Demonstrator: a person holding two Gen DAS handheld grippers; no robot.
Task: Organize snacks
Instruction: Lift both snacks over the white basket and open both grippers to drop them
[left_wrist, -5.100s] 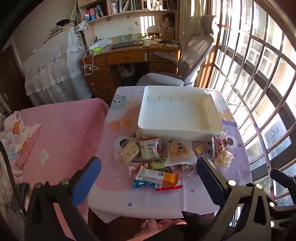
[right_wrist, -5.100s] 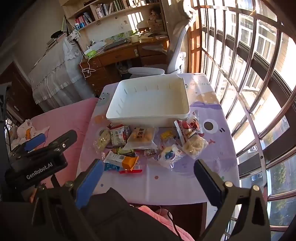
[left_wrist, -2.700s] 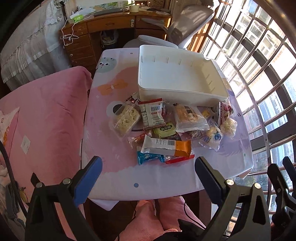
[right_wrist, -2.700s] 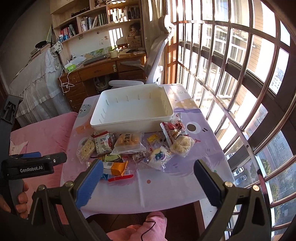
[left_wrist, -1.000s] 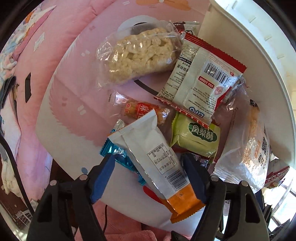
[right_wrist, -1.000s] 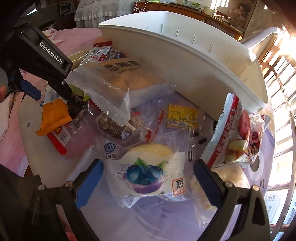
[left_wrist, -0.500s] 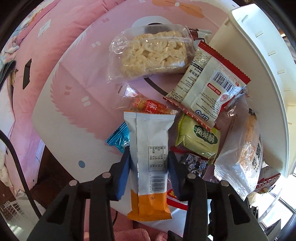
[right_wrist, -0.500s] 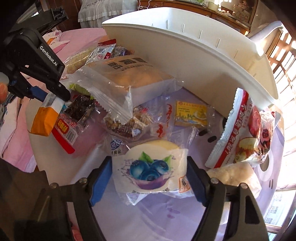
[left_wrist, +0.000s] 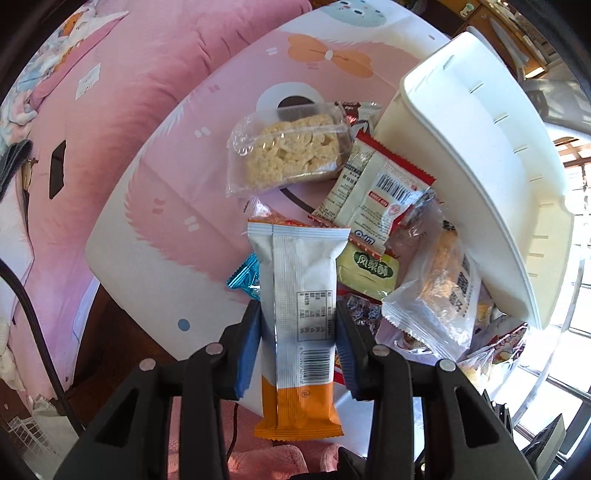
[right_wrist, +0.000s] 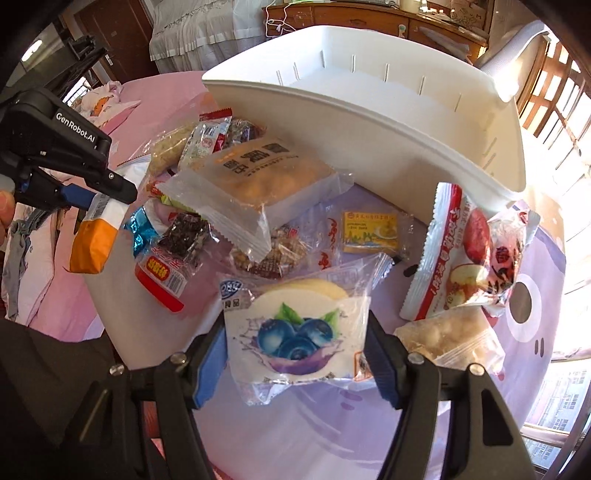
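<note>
White-and-orange foil snack bar (left_wrist: 301, 325) is pinched by the left gripper (left_wrist: 298, 347); the blueberry-printed clear bun packet (right_wrist: 295, 332) is clamped by the right gripper (right_wrist: 295, 354). Toward twelve o'clock, half-buried packets are overlapped beside the white plastic bin (right_wrist: 369, 122).

We see snack packets (right_wrist: 255, 184) crowding the white bin's (right_wrist: 369, 122) near wall (bin interior open above).

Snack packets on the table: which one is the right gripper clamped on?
The clear packet printed with blueberries, pinched between the right gripper pads; the others lie free beside the white bin.
</note>
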